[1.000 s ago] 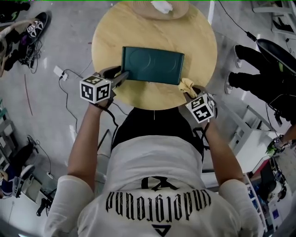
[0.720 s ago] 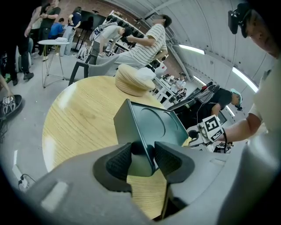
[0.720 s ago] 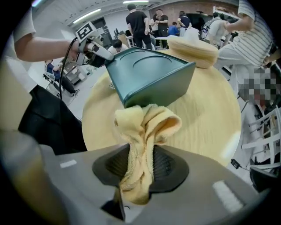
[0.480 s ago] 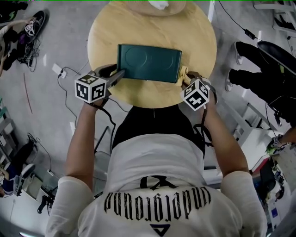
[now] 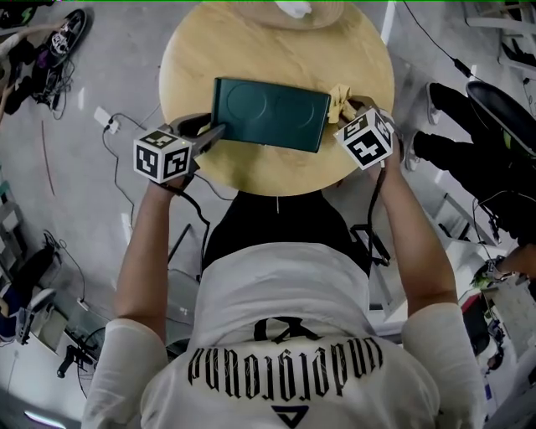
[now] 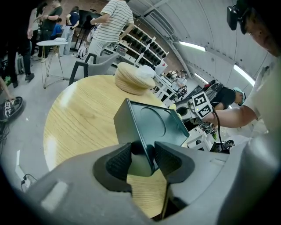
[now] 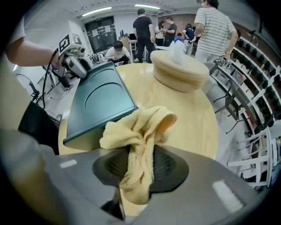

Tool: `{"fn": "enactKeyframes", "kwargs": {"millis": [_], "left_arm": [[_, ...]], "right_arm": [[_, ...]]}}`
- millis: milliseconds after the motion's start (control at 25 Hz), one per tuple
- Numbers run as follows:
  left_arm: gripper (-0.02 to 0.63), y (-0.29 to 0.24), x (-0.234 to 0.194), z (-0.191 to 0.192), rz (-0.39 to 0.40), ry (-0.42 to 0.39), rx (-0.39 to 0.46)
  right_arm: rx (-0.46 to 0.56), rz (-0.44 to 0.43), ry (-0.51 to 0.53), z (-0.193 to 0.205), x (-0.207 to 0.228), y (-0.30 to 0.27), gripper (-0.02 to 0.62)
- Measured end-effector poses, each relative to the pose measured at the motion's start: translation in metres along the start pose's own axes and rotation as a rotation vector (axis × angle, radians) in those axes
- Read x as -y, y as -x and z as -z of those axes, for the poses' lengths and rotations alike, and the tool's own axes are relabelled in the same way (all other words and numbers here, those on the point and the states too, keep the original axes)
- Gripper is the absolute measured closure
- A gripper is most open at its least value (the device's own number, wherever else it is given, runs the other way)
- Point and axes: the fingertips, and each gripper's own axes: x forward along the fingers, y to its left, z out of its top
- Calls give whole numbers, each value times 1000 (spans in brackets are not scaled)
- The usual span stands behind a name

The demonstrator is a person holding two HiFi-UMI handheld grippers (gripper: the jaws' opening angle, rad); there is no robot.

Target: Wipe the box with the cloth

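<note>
A dark green box (image 5: 270,113) with two embossed circles on its lid lies on the round wooden table (image 5: 251,50). My left gripper (image 5: 213,134) is shut on the box's near left corner (image 6: 140,149), one jaw on each side of the wall. My right gripper (image 5: 345,105) is shut on a crumpled yellow cloth (image 7: 138,136). The cloth (image 5: 339,99) hangs against the box's right end, near its far corner. In the right gripper view the box (image 7: 99,103) lies just left of the cloth.
A round wooden lidded container (image 7: 179,70) with white tissue stands at the table's far edge (image 5: 289,10). Several people stand around in the background. Cables and shoes lie on the floor to the left (image 5: 50,50). A seated person's legs (image 5: 477,126) are on the right.
My right gripper carried the cloth from the box's near right corner along its right end toward the far side. The left gripper kept its hold on the box.
</note>
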Motion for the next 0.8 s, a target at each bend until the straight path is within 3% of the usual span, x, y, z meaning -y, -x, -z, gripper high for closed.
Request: {"fn": "enactKeyframes", "kwargs": {"millis": [160,560,800], "left_arm": [[428,-1,-1,3,-9,8,5],[428,-4,-3,4,-10,28,5],[430,-3,-2,3,3,47,-9]], "right_arm": [[14,-11,-13,4,-11,1,474],[-39,-165,23,50,-99,0,474],[-35,-152,50,46,-85,0,474]]}}
